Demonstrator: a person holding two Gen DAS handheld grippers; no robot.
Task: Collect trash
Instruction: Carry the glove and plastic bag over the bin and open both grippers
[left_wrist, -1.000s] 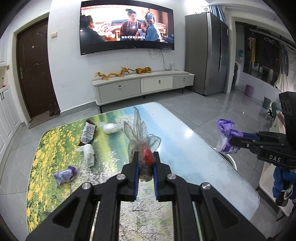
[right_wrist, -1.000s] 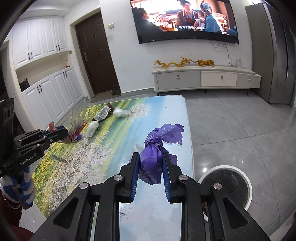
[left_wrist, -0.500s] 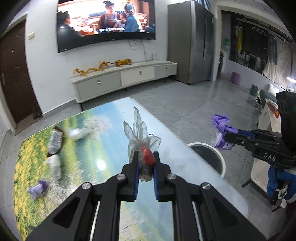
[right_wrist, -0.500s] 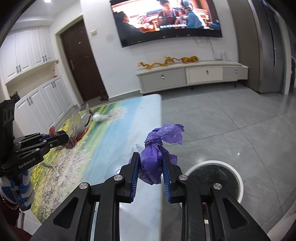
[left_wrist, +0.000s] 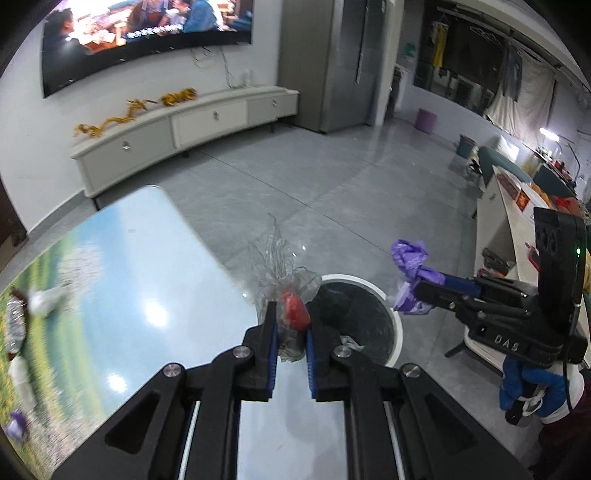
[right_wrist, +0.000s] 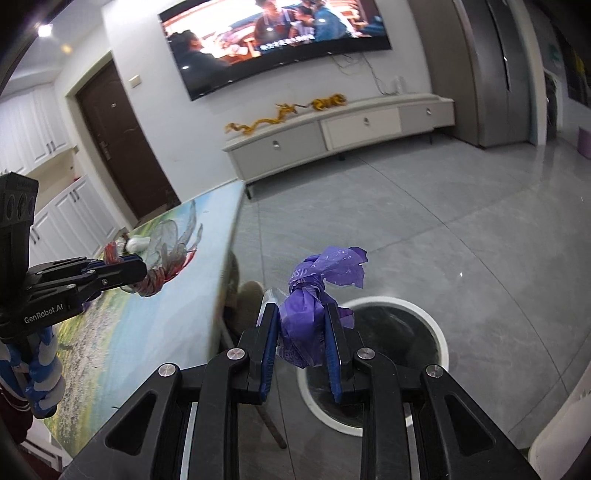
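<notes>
My left gripper (left_wrist: 290, 325) is shut on a clear crumpled wrapper with a red piece inside (left_wrist: 286, 291), held over the table's right edge, beside the round white-rimmed trash bin (left_wrist: 384, 295) on the floor. My right gripper (right_wrist: 301, 332) is shut on a purple plastic wad (right_wrist: 314, 299), held above the bin (right_wrist: 439, 332). The right gripper also shows in the left wrist view (left_wrist: 424, 288) with the purple wad (left_wrist: 410, 258), right of the bin. The left gripper shows in the right wrist view (right_wrist: 146, 271) with the clear wrapper (right_wrist: 173, 240).
The glossy picture-topped table (left_wrist: 147, 295) still carries several scraps at its left end: white wads (left_wrist: 44, 299), a dark wrapper (left_wrist: 14, 325), a purple scrap (left_wrist: 14, 430). A low TV cabinet (left_wrist: 184, 125) stands by the wall. A white counter (left_wrist: 506, 221) is at right.
Both grippers have swung right, off the middle of the table toward the floor bin, each still holding its trash. The bin now lies right under both.
</notes>
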